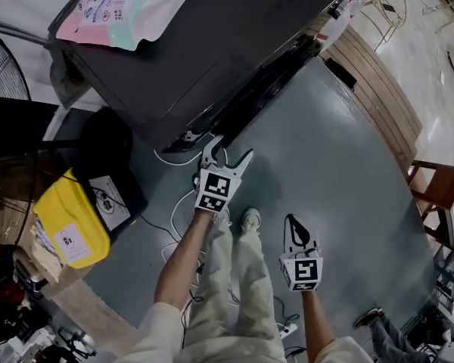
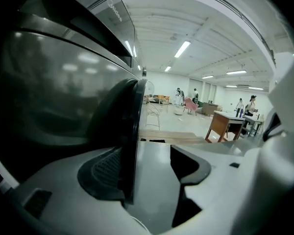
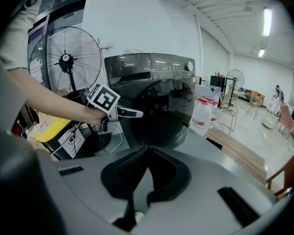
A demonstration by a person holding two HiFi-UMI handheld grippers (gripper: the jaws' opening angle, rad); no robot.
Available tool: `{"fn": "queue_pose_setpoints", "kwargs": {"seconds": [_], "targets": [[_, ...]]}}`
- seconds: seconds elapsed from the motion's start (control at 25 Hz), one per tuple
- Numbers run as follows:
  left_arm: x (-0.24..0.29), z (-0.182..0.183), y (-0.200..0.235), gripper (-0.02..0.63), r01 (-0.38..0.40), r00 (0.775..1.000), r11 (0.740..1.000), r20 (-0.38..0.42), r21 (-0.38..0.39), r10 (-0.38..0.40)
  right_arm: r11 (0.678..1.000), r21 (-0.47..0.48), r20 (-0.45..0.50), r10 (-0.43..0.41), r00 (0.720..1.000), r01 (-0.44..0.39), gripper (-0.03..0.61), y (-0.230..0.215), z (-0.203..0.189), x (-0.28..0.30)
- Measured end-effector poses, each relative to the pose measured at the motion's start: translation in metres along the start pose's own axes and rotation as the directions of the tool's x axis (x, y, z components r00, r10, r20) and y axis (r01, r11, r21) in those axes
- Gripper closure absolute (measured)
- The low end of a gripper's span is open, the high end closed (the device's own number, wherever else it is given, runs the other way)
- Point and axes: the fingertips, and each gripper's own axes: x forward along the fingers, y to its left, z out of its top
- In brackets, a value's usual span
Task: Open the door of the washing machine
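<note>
**Two tools at the washing machine, door closed**

Holds the left tool point(image 1: 228, 151) up at the front of the dark washing machine point(image 1: 234, 44), jaws spread wide. Straddles the black rim point(image 2: 130, 131) of the round door point(image 3: 161, 109) with them. Places that rim close by the left pad, with a clear gap to the right pad; cannot tell whether rim and left pad touch. Shows no squeeze on the rim.

Carries the right tool point(image 1: 293, 221) lower and nearer the body, well apart from the machine and behind the left tool. Closes its jaws tip to tip, with nothing between them.

Looks past the right tool's tips straight at the machine's front and the closed door, with the left tool reaching in from the left. Finds a standing fan point(image 3: 71, 62) beyond and to the left of that tool, and clear bottles point(image 3: 203, 114) beyond and to the right. Finds a pastel pouch point(image 1: 129, 2) on top of the machine, above and left of the left tool. Finds a yellow box point(image 1: 68, 221) well to that tool's left. Crosses white cables point(image 1: 174, 203) on the grey floor point(image 1: 333, 150) just beneath the left tool.
</note>
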Motion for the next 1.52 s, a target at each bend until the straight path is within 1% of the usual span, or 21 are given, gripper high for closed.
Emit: {"fn": "queue_pose_setpoints", "kwargs": {"seconds": [0.12, 0.28, 0.44, 0.64, 0.96, 1.04, 1.12, 1.2, 1.28, 1.36, 1.52], "targets": [[0.005, 0.0, 0.003, 0.345, -0.007, 1.0, 1.0, 0.007, 0.018, 0.006, 1.0, 0.0, -0.001, 0.001, 1.0, -0.001, 0.578, -0.001, -0.008, 0.0], [0.006, 0.003, 0.01, 0.465, -0.046, 0.999, 0.998, 0.031, 0.036, 0.045, 1.0, 0.0, -0.004, 0.006, 1.0, -0.006, 0.58, 0.002, -0.018, 0.001], [0.005, 0.003, 0.018, 0.545, -0.077, 0.996, 0.997, 0.047, 0.015, 0.076, 1.0, 0.01, -0.004, 0.009, 1.0, -0.009, 0.58, 0.009, -0.025, 0.001], [0.004, 0.002, 0.018, 0.549, -0.067, 0.996, 0.998, 0.062, 0.001, 0.067, 1.0, 0.016, -0.006, 0.011, 1.0, -0.01, 0.58, 0.014, -0.033, 0.0], [0.002, 0.002, 0.016, 0.554, -0.08, 0.995, 0.997, 0.054, -0.016, 0.081, 1.0, 0.021, -0.01, 0.011, 1.0, -0.011, 0.578, 0.016, -0.043, -0.011], [0.002, 0.001, 0.012, 0.555, -0.068, 0.996, 0.998, 0.052, -0.011, 0.069, 1.0, 0.021, -0.007, 0.012, 1.0, -0.012, 0.578, 0.016, -0.044, -0.012], [0.002, -0.001, -0.004, 0.558, -0.029, 0.999, 0.999, 0.046, 0.022, 0.028, 1.0, 0.018, -0.007, 0.011, 1.0, -0.011, 0.578, 0.016, -0.044, -0.014], [0.004, -0.003, -0.028, 0.558, 0.015, 0.999, 0.998, 0.042, 0.063, -0.018, 1.0, 0.016, -0.007, 0.007, 1.0, -0.007, 0.578, 0.015, -0.044, -0.015], [0.006, -0.004, -0.053, 0.554, 0.051, 0.998, 0.995, 0.039, 0.086, -0.055, 1.0, 0.018, -0.005, -0.002, 1.0, 0.002, 0.58, 0.014, -0.042, -0.018], [0.008, -0.004, -0.075, 0.548, 0.081, 0.996, 0.992, 0.032, 0.094, -0.085, 1.0, 0.024, 0.002, -0.014, 1.0, 0.014, 0.578, 0.01, -0.041, -0.022], [0.015, -0.004, -0.108, 0.541, 0.123, 0.992, 0.989, 0.016, 0.087, -0.125, 0.998, 0.046, 0.012, -0.052, 0.999, 0.051, 0.578, -0.002, -0.046, -0.033]]}}
